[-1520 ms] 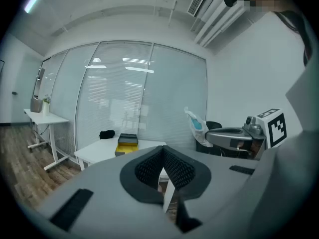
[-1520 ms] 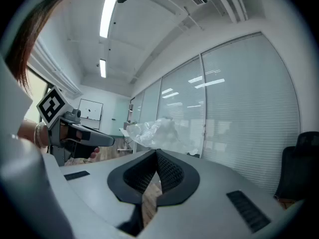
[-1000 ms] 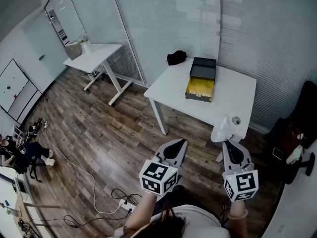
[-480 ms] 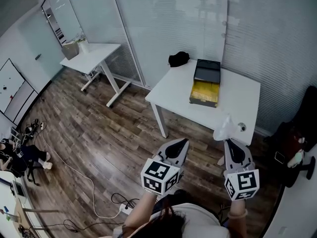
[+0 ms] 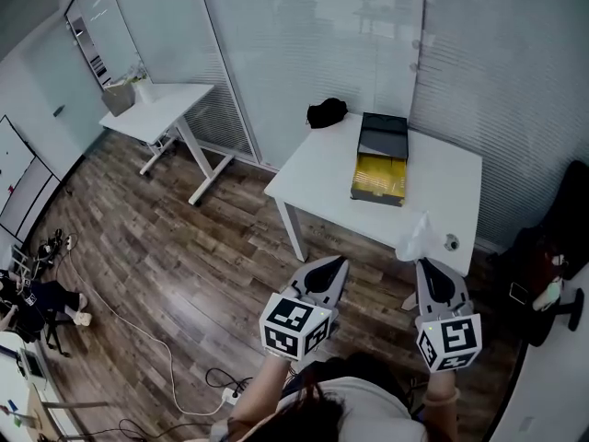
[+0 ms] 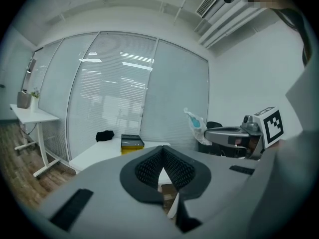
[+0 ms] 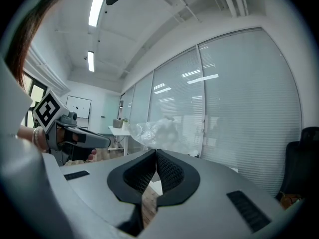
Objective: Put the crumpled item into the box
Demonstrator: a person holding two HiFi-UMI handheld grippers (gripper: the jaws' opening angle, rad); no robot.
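Wood floor (image 5: 184, 247), underneath everything. White counter (image 5: 322, 178), on thin legs, bearing the smaller entries. Person's left hand-held gripper (image 5: 337, 265): jaws together, nothing between, held low before the counter. Person's right hand-held gripper (image 5: 424, 267): jaws clamped on the plastic listed below. Open box (image 5: 379, 159), yellow inside, dark lid, on the counter's far half. Clear crumpled item (image 5: 417, 238), rising from the right jaw tips over the counter's near edge, well apart from the box. Black bundle (image 5: 327, 111), at the far corner.
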